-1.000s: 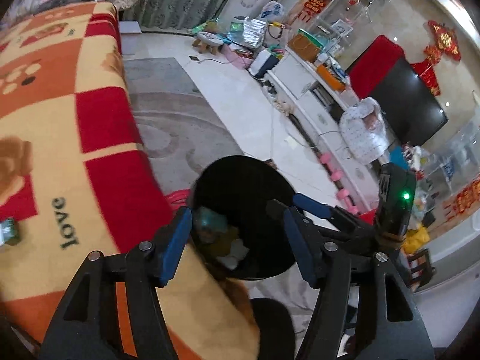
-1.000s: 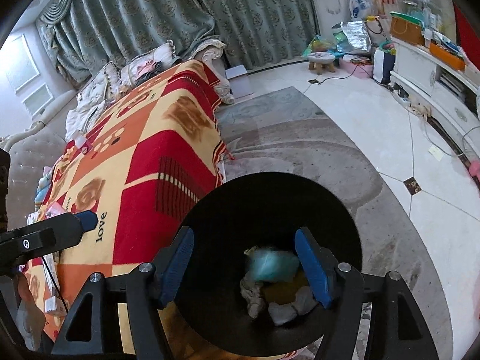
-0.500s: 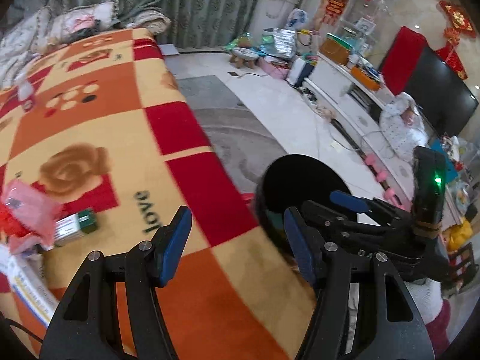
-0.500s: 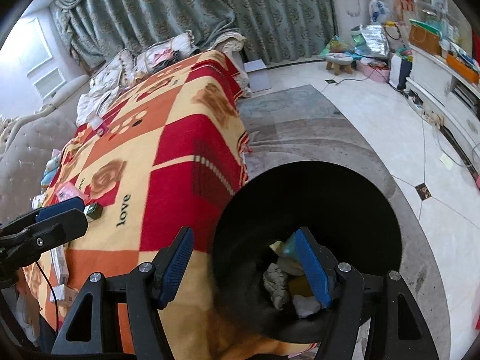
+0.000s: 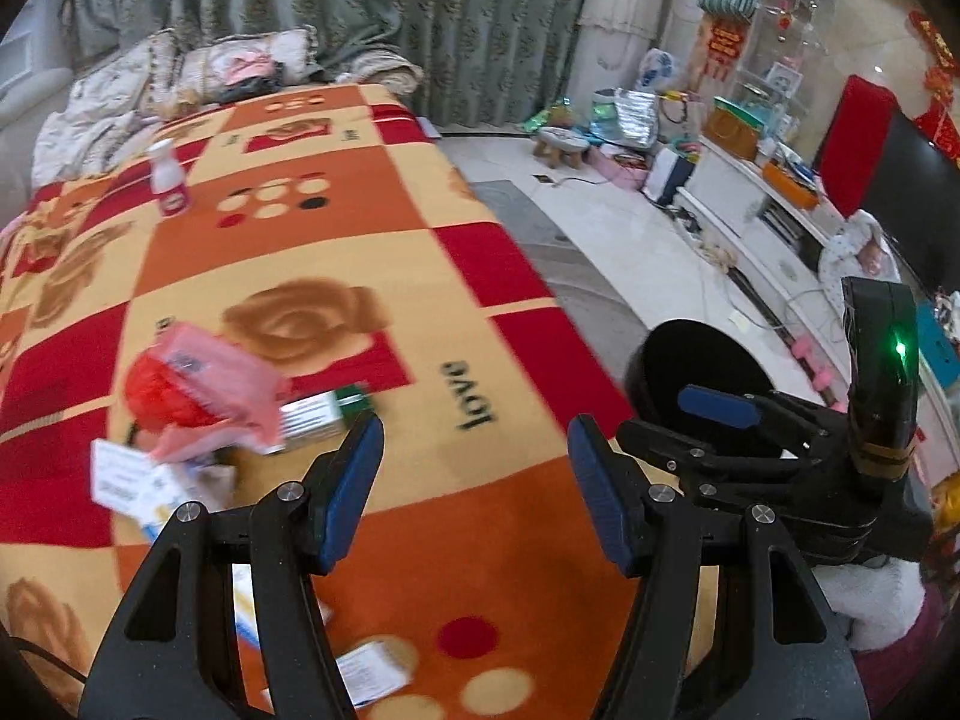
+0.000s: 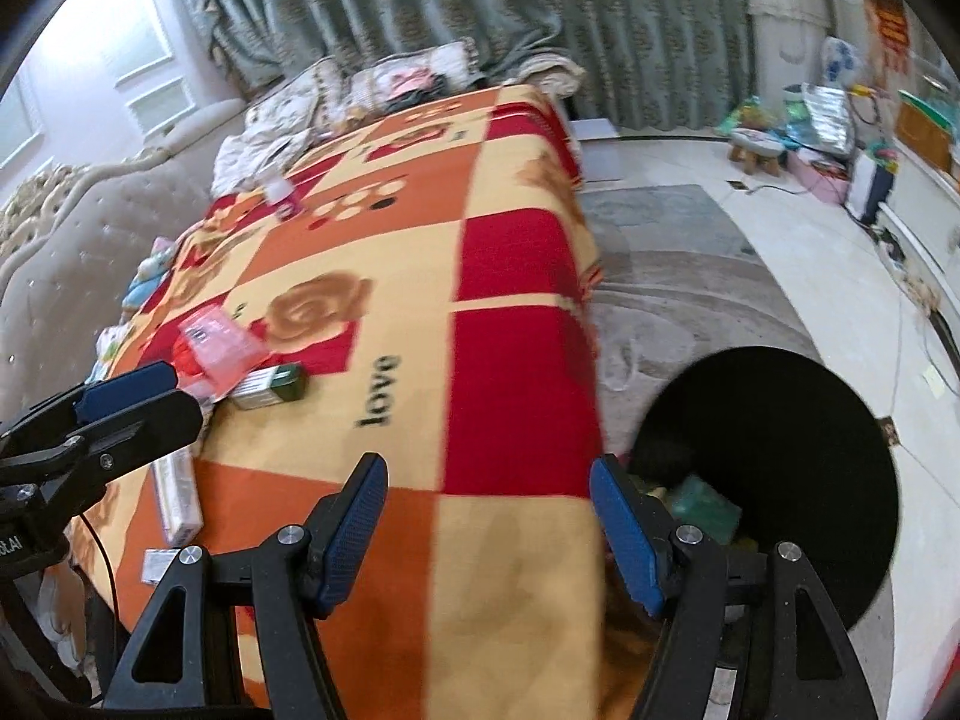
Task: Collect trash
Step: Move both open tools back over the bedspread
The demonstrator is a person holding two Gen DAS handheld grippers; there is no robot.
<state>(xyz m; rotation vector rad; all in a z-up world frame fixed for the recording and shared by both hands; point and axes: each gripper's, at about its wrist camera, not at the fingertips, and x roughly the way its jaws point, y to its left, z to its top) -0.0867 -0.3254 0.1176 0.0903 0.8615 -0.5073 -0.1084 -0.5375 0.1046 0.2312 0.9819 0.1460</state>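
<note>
Green curtains [image 5: 372, 18], a pale tiled floor [image 6: 798, 252] with a grey rug [image 6: 678, 276], and a low white cabinet [image 5: 756, 222] framed the checked red-and-orange blanket [image 5: 372, 252] where the trash lay: a pink wrapper [image 5: 210, 384] touching a small green-ended box [image 5: 324, 414], with paper slips [image 5: 126, 480] close by. Both the left gripper [image 5: 474, 468] and right gripper [image 6: 486, 516] were spread wide and held nothing, while the black bin [image 6: 774, 480], already holding some scraps, stood on the floor just beside the blanket's edge. To do the next pick well, I judged the left gripper should straddle the box squarely, clear of the loose wrapper, and close firmly so the thin card would not slip.
</note>
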